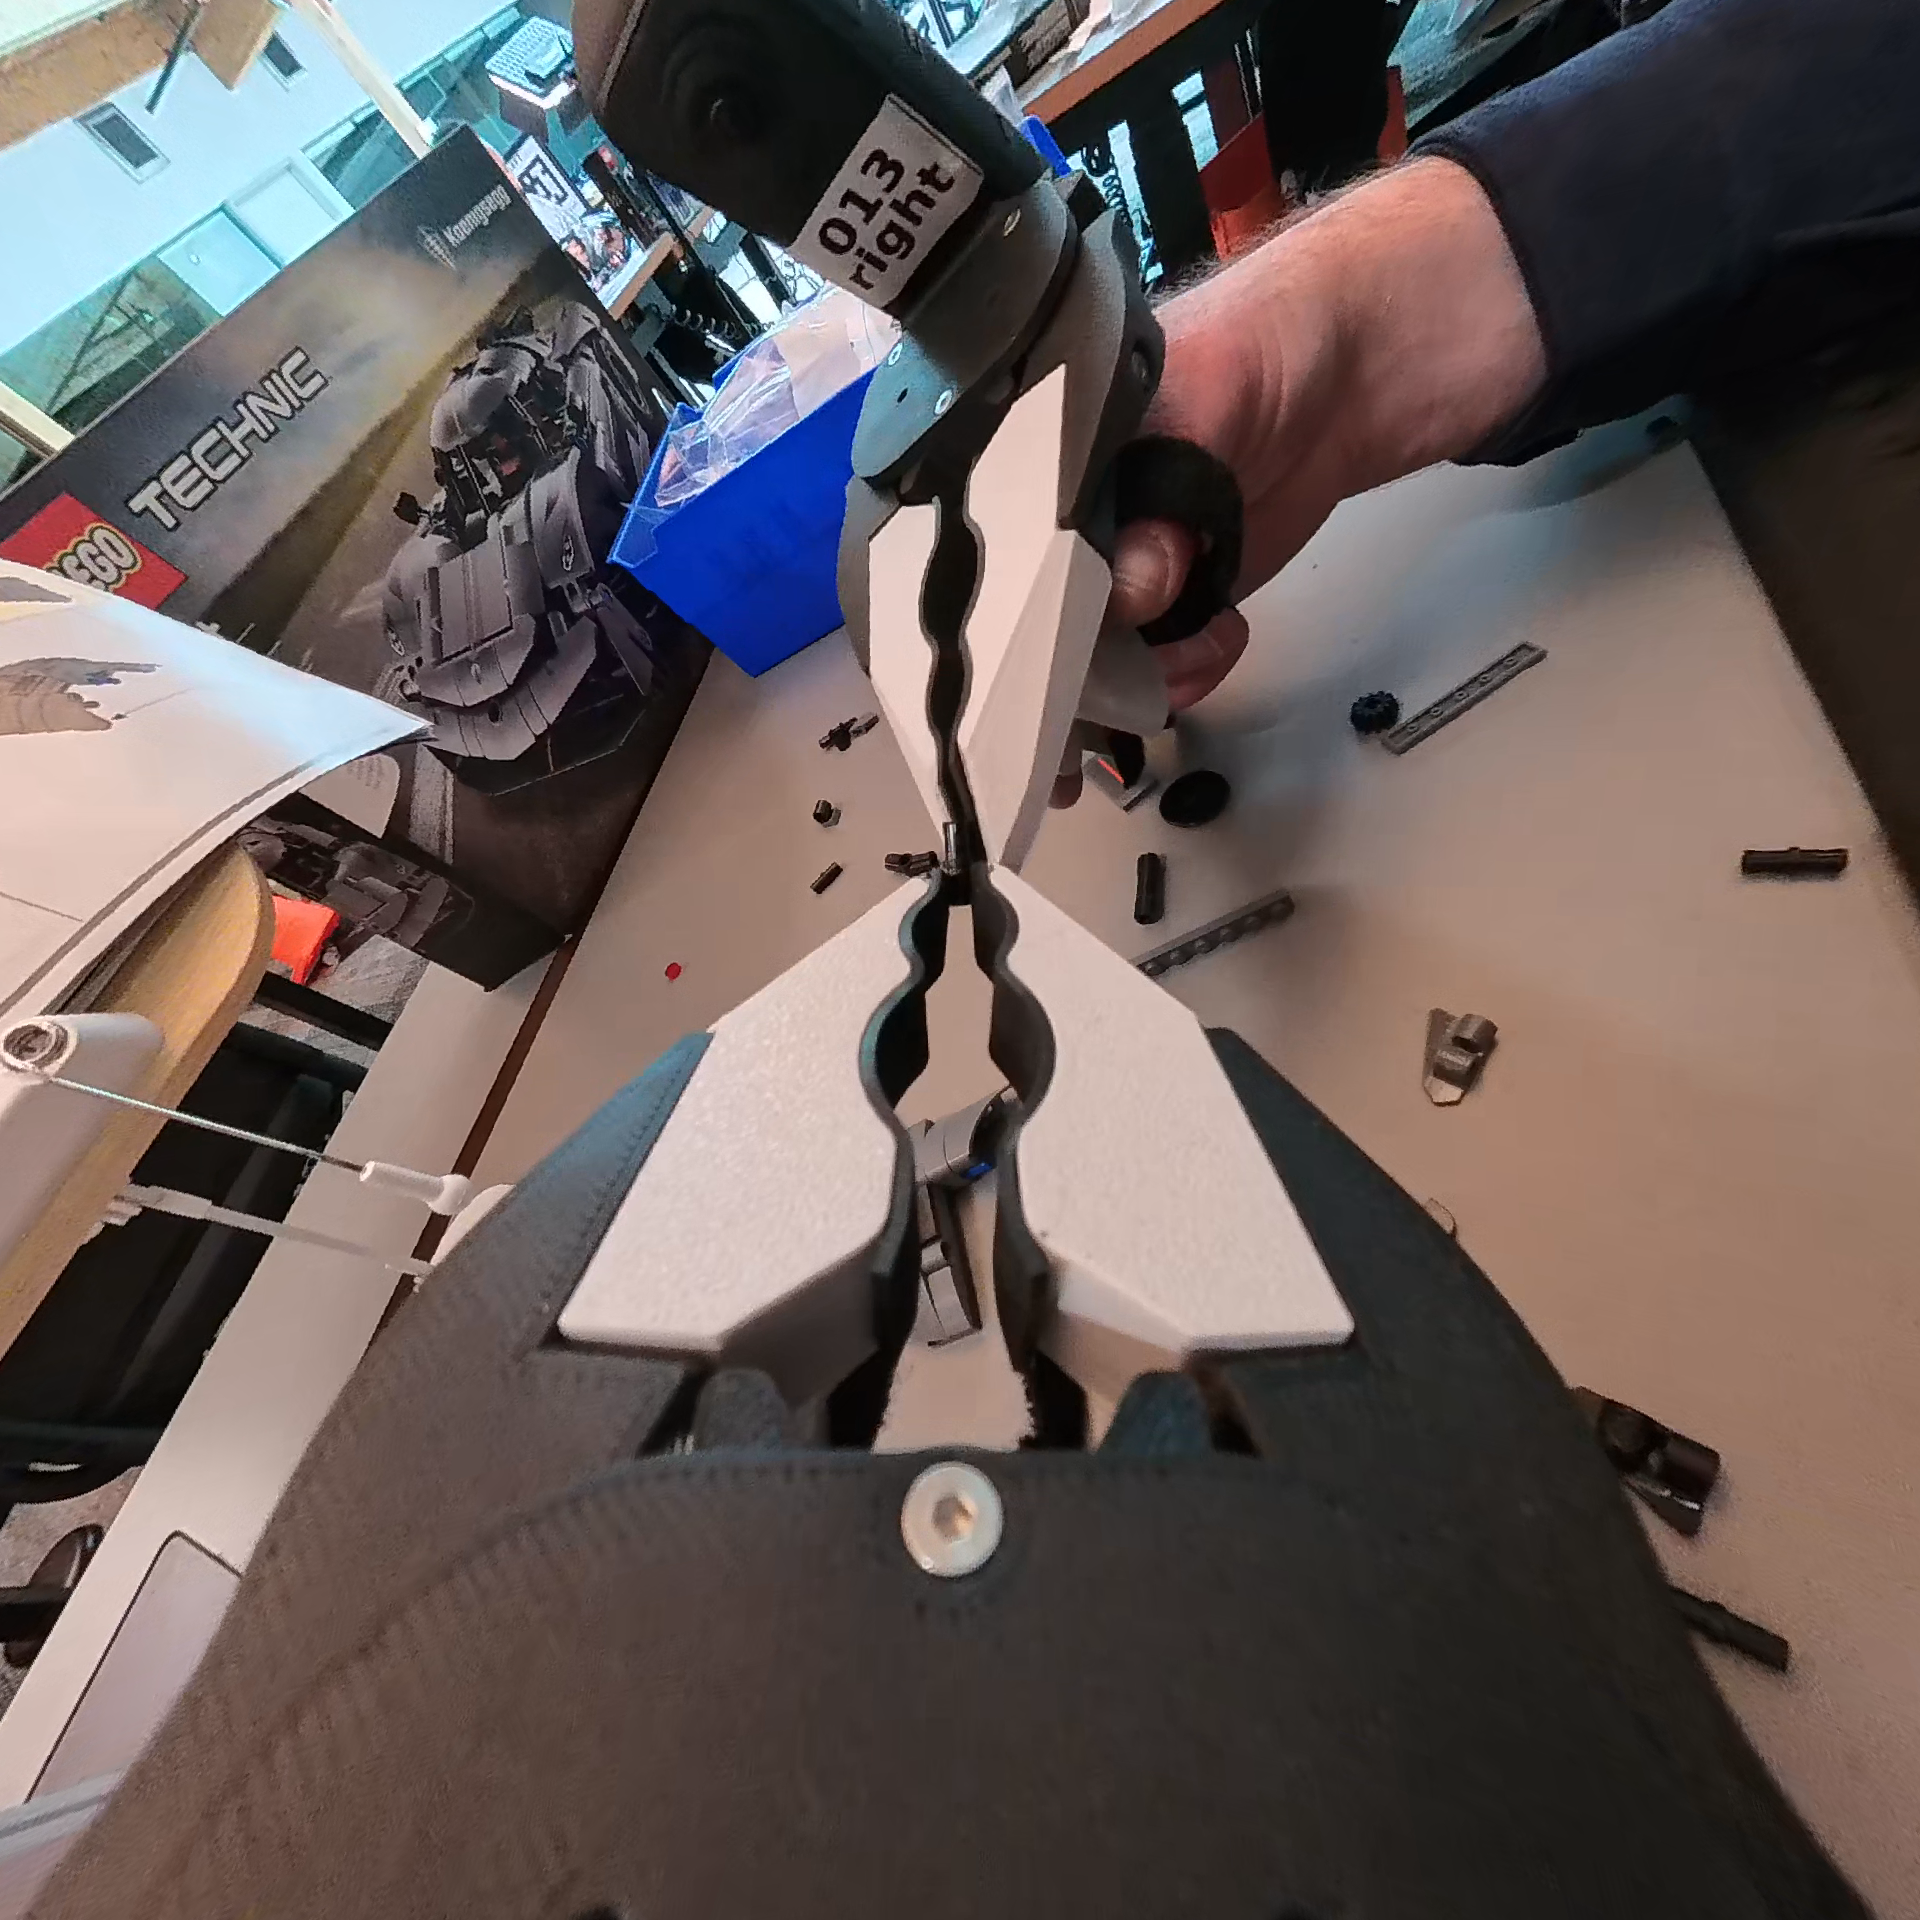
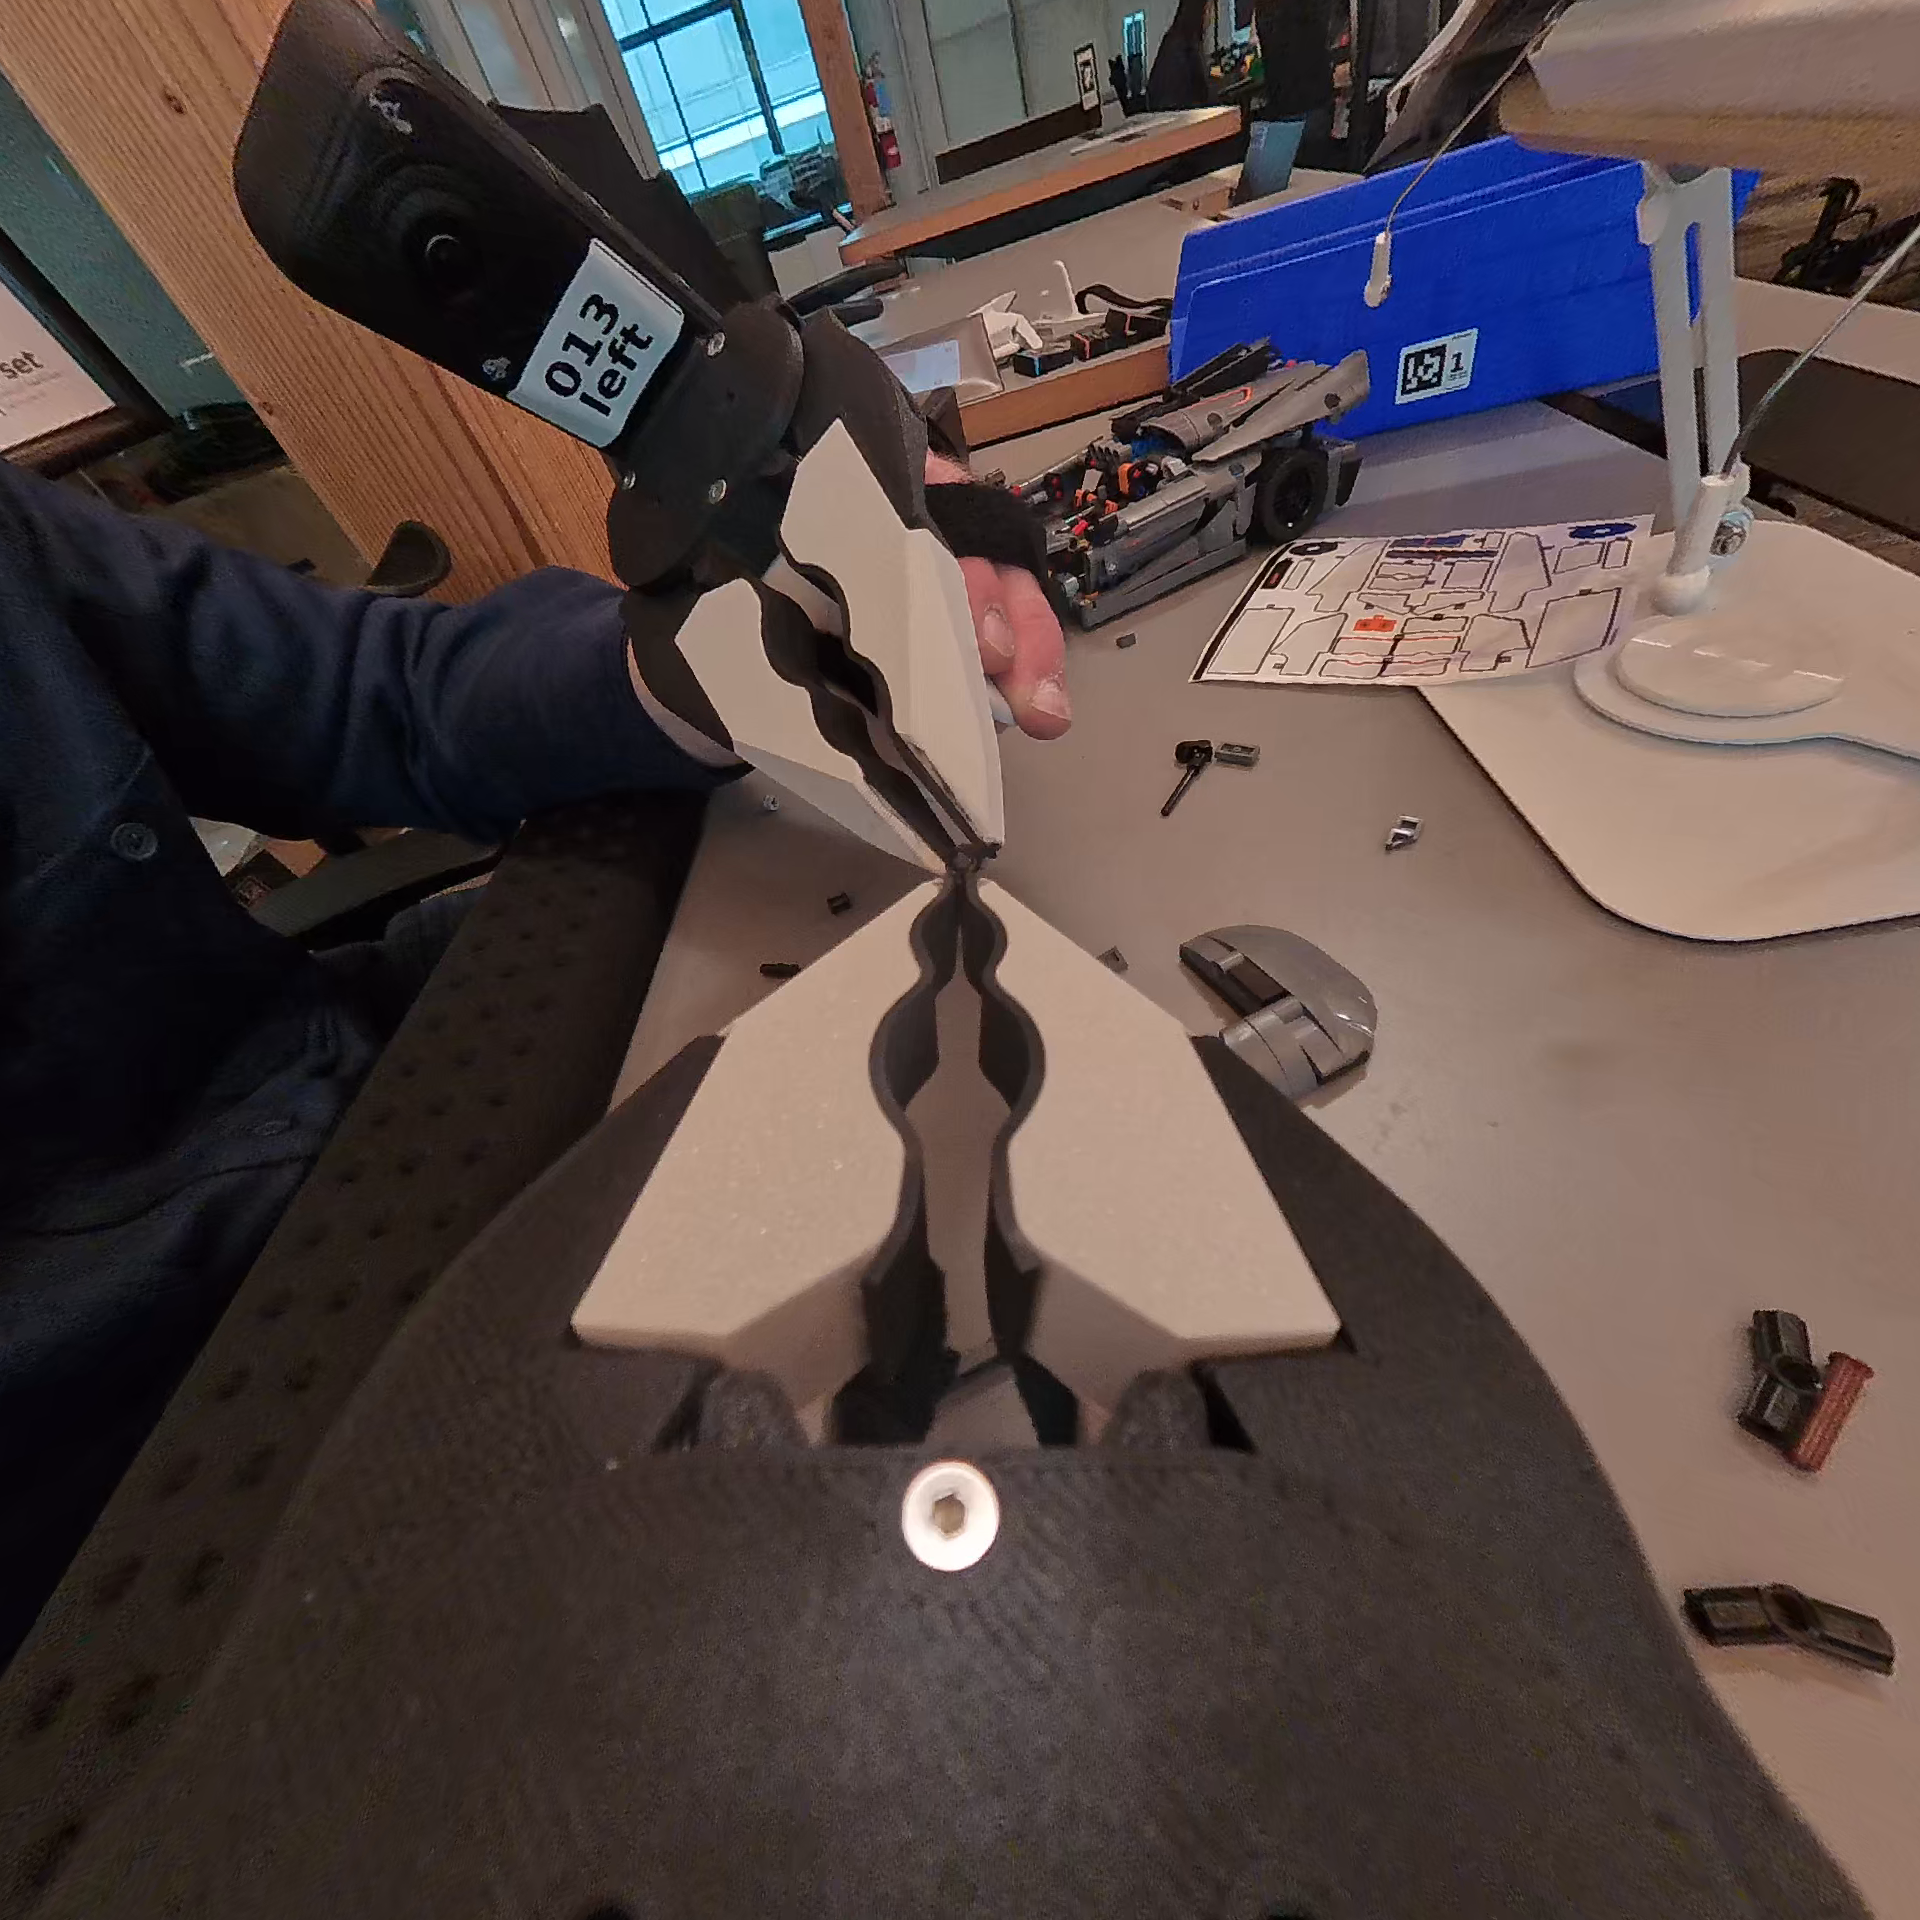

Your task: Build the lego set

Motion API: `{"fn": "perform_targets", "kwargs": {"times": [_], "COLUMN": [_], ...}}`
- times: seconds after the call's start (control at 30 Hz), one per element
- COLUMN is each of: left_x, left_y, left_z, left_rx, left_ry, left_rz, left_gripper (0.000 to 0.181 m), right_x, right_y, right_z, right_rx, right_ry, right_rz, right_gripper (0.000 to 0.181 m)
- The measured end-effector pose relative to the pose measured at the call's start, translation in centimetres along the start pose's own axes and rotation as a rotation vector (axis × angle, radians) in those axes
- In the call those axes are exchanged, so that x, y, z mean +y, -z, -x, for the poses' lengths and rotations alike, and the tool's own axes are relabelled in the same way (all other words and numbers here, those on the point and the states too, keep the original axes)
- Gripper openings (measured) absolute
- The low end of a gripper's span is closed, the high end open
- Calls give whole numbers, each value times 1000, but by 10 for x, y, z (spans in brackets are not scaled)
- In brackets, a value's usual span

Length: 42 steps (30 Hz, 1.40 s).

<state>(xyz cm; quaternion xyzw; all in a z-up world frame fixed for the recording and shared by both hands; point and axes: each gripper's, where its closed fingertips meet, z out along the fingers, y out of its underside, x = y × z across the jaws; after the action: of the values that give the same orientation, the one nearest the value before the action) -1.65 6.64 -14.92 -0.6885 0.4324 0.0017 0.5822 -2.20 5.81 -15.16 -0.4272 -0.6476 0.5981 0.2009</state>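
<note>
My two grippers meet tip to tip above the grey table (image 1: 1455, 1039). A small black pin (image 1: 952, 840) sits at the meeting point; it also shows in the right wrist view (image 2: 964, 860). My left gripper (image 1: 954, 888) is shut, with one end of the pin in its tips. My right gripper (image 2: 956, 883) is shut, and in the left wrist view (image 1: 961, 844) its pads close on the pin's other end. The left gripper also shows in the right wrist view (image 2: 977, 847), coming down from the upper left. A hand holds each gripper.
Loose black pins (image 1: 1148, 888), grey beams (image 1: 1216, 940), a black gear (image 1: 1374, 712) and a grey piece (image 1: 1455, 1049) lie on the table. A blue bin (image 1: 748, 540), the set's box (image 1: 364, 520) and a booklet (image 1: 125, 727) stand left. A part-built car (image 2: 1195, 488), a sticker sheet (image 2: 1423, 597), a grey panel (image 2: 1288, 1003). My two grippers' fingertips are within a few centimetres of each other.
</note>
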Motion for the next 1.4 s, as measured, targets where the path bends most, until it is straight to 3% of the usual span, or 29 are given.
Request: {"fn": "perform_targets", "kwargs": {"times": [0.57, 1.17, 1.33, 1.4], "left_x": [15, 20, 50, 70], "left_y": [-7, -8, -9, -9], "left_z": [-3, -6, -17, -24], "left_rx": [-34, -4, 109, 167], "left_ry": [-139, -108, -14, 42], "left_rz": [131, 147, 270, 376], "left_gripper": [2, 3, 26, 44], "right_x": [3, 13, 13, 16], "right_y": [3, 0, 4, 4], "right_z": [-8, -14, -19, -21], "right_rx": [59, 115, 146, 158], "right_ry": [-11, 26, 30, 35], "right_rz": [31, 96, 99, 117], "right_gripper": [12, 2, 2, 2]}}
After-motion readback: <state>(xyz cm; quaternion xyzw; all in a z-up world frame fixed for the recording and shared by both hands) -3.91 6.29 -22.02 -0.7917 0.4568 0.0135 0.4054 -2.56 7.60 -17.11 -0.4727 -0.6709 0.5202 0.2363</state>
